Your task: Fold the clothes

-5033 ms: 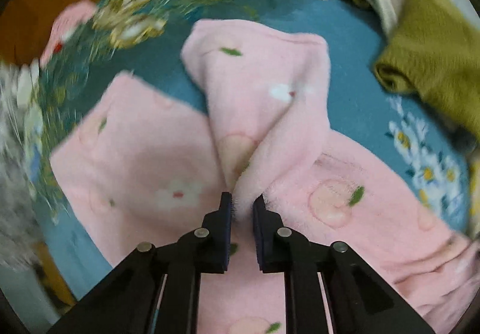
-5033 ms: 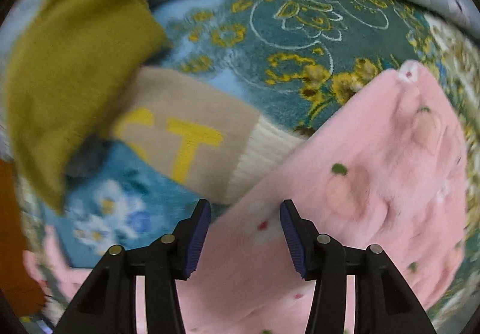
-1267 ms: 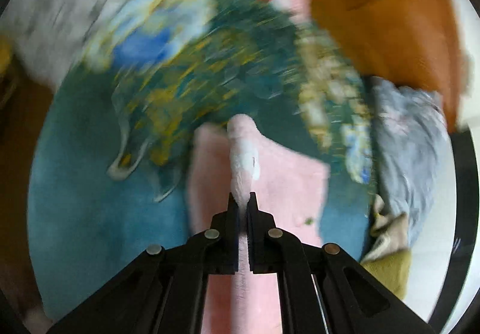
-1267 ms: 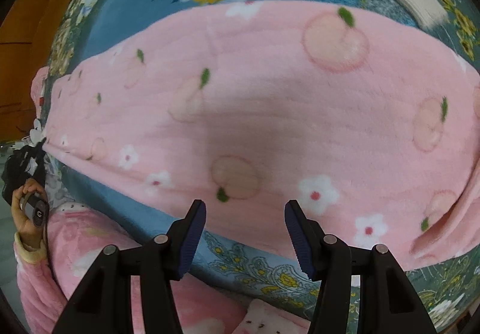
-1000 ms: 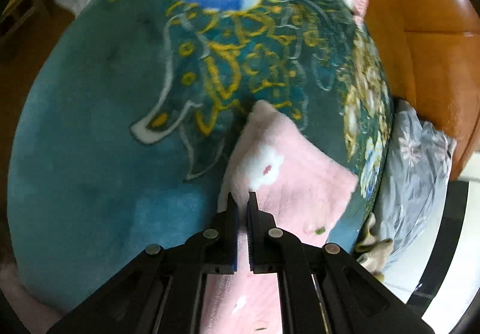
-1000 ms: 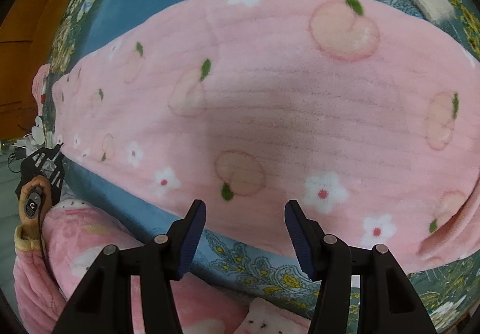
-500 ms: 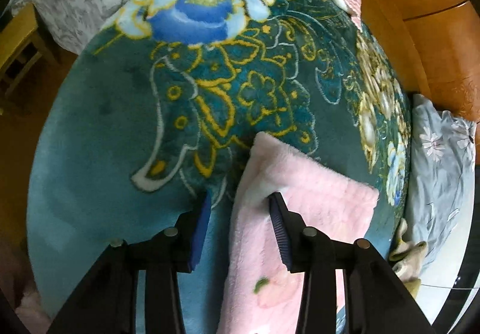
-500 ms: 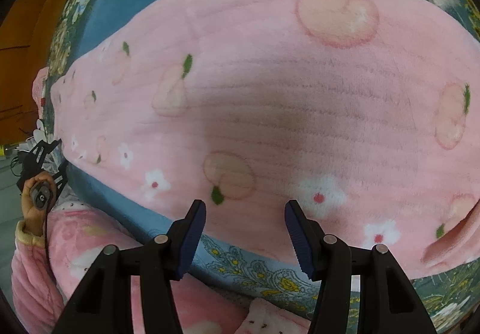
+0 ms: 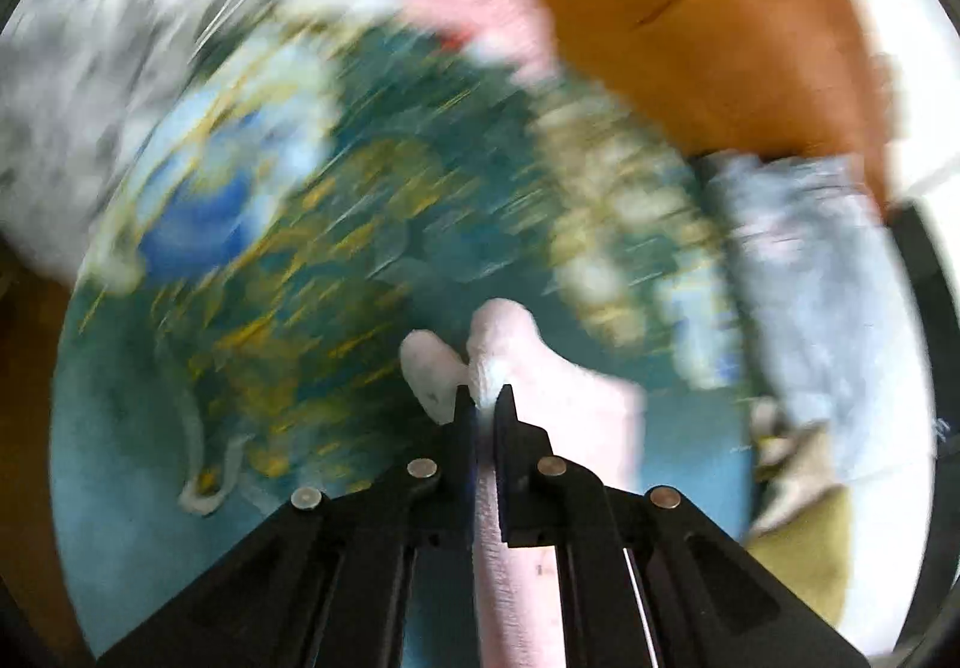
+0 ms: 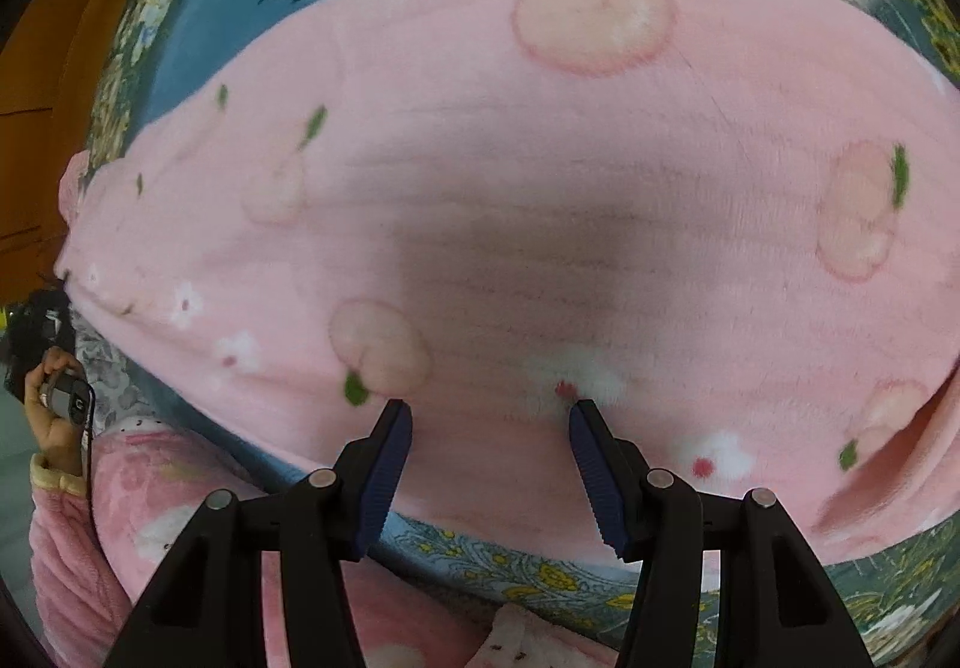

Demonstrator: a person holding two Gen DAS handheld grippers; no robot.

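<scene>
The left gripper (image 9: 480,398) pinched one end of the pink garment (image 10: 540,188) spread across the floral blanket (image 9: 252,260), while the right gripper (image 10: 489,419) hovered above it with jaws spread; so shallow a bite could let the fleece slip free when lifted.

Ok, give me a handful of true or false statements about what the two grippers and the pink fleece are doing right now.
1. The left gripper is shut on a fold of the pink fleece garment. True.
2. The right gripper is clamped on the garment. False: its jaws stand open above the fleece, gripping nothing.
3. The garment lies on a bare wooden table. False: it lies on a teal floral blanket.
4. The fleece is printed with peaches. True.
</scene>
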